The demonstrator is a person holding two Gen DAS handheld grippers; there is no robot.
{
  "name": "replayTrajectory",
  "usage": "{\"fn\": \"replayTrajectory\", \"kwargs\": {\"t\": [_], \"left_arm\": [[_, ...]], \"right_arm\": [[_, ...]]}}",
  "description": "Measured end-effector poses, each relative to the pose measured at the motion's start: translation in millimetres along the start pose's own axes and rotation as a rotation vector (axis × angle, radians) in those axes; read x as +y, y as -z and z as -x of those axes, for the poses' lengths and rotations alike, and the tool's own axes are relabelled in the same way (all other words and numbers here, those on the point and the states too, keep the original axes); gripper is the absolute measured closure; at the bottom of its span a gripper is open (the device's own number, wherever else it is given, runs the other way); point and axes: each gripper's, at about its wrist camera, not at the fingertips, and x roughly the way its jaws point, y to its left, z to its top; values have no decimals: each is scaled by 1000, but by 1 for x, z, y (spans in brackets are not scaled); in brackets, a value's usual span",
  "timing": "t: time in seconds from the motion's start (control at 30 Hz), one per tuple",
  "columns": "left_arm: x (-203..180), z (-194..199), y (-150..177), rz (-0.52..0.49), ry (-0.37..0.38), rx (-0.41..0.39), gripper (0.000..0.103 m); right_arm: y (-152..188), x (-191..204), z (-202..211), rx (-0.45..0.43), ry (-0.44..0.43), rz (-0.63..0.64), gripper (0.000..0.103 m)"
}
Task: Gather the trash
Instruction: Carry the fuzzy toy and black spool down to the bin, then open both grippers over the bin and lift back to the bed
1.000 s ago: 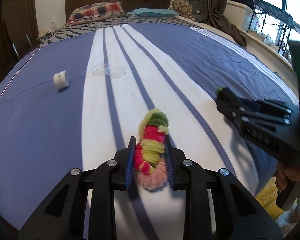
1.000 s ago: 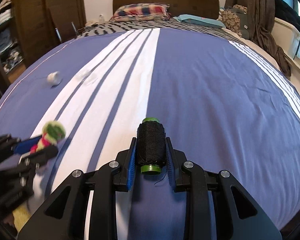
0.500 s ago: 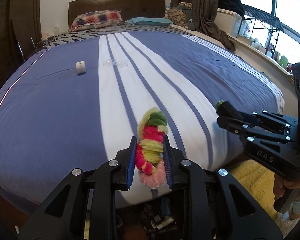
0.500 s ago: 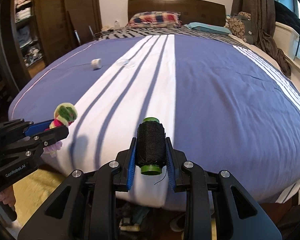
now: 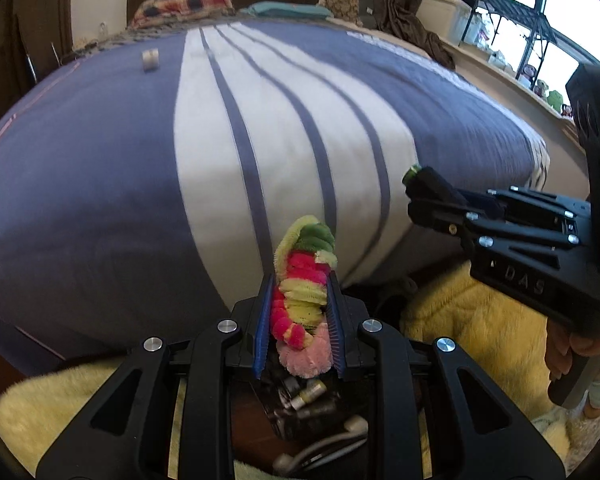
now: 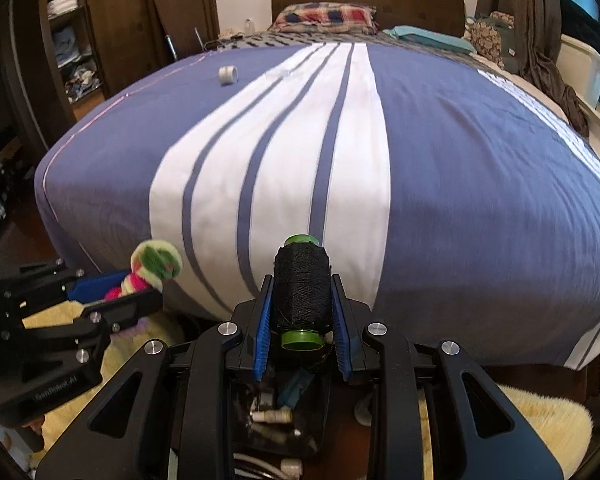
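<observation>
The fuzzy multicoloured twist is being clamped between the closed jaws of the left gripper, and the black thread spool by the right gripper; both are being carried off the bed, above a dark bin, presumably for dropping

Left gripper hides most of the bin below.

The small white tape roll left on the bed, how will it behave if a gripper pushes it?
The white tape roll looks round and lies on its curved side, so it may roll away. It seems small and probably light. The soft bedcover may slow it.
</observation>
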Motion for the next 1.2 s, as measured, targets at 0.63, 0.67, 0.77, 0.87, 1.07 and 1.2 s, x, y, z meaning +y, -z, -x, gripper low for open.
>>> {"fn": "replayTrajectory", "kwargs": {"t": [0.63, 0.67, 0.77, 0.87, 1.07, 1.2], "left_arm": [[2, -78, 68, 43, 0, 234, 80], [3, -81, 70, 47, 1, 243, 80], [3, -88, 75, 60, 8, 265, 80], [5, -98, 81, 72, 22, 298, 80], [9, -117, 88, 101, 47, 362, 79], [9, -125, 89, 108, 56, 381, 79]], "right_arm": [[60, -11, -65, 221, -15, -41, 76], [62, -11, -67, 229, -18, -42, 76], [67, -10, -78, 263, -27, -43, 76], [72, -13, -87, 295, -45, -45, 76], [79, -16, -100, 342, -87, -68, 76], [82, -16, -113, 376, -135, -88, 76]]}}
